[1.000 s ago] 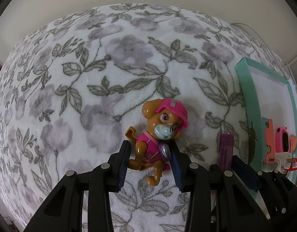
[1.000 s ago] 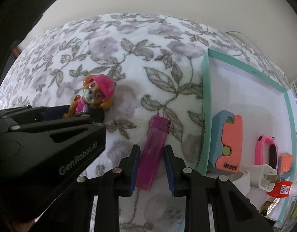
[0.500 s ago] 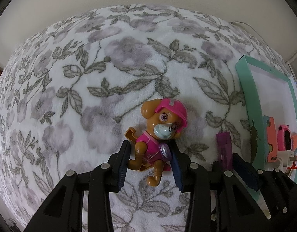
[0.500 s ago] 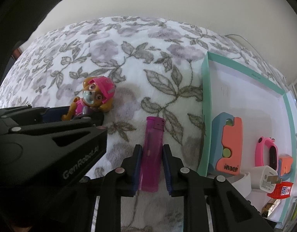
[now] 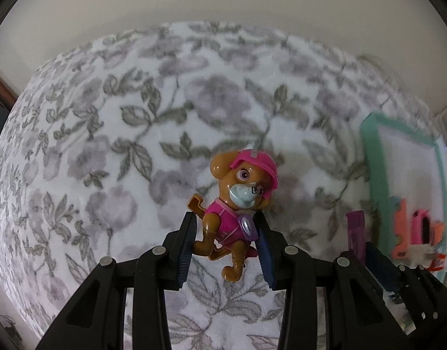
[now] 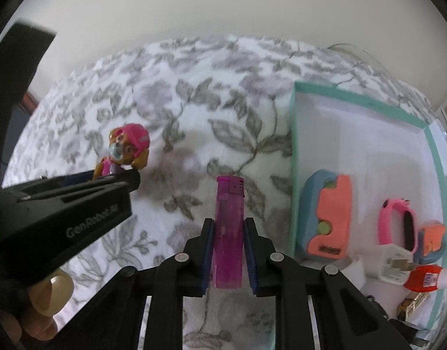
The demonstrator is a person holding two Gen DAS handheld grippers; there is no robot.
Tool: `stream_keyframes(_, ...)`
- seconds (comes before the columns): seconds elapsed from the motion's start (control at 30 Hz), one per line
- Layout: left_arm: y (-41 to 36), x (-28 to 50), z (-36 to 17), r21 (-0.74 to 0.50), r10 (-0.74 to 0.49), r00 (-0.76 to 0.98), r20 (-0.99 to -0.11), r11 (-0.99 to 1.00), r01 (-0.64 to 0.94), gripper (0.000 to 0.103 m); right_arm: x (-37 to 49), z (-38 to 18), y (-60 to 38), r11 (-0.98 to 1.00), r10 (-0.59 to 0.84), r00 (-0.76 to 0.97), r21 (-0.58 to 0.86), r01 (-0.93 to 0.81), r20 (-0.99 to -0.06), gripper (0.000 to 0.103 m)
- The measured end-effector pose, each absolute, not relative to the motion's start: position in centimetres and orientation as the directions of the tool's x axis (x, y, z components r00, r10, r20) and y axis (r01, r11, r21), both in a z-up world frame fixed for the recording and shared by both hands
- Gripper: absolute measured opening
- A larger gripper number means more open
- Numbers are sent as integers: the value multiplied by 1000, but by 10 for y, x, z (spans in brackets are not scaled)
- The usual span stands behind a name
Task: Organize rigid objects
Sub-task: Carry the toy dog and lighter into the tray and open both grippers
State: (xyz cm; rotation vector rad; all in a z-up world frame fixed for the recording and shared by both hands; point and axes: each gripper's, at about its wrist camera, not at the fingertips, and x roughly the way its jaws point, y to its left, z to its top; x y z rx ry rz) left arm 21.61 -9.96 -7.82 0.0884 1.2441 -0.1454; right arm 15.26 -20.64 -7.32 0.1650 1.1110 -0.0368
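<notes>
My left gripper is shut on a brown toy dog with a pink helmet and vest and holds it above the floral blanket. The dog also shows in the right wrist view, at the left. My right gripper is shut on a purple lighter, held upright above the blanket. The lighter shows at the right of the left wrist view. A teal-rimmed white tray lies just right of the lighter.
The tray holds an orange-and-blue block, a pink wristband, a white plug, a red-capped glue bottle and a smaller orange piece. A floral blanket covers the surface. A pale wall stands behind.
Both grippers have risen off the blanket with their objects. The right gripper closed on the lighter and straightened it; the left kept its hold on the dog.
</notes>
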Motion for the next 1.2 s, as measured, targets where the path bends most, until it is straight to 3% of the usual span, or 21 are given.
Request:
stream_keyframes(0.3, -102, 198, 4, -76, -154, 483, -862, 981, 176, 41, 127, 2, -254, 973, -33, 600, 111, 200, -799, 21)
stream_keyframes(0.53, -132, 175, 36, -116, -253, 519, -816, 952, 282, 41, 102, 35, -296, 954, -120, 650, 95, 286, -750, 21)
stream_keyframes(0.7, -168, 161, 31, -128, -305, 475, -825, 921, 369, 41, 84, 40, -327, 931, -185, 636, 73, 358, -749, 21)
stream_keyframes(0.87, -196, 154, 14, -215, -391, 366, -844, 873, 439, 41, 71, 32, -359, 903, -234, 602, 58, 425, -764, 21)
stream_keyframes(1.2, -244, 134, -22, -186, -382, 312, -870, 840, 509, 41, 63, -6, -394, 871, -268, 511, 21, 491, -817, 21)
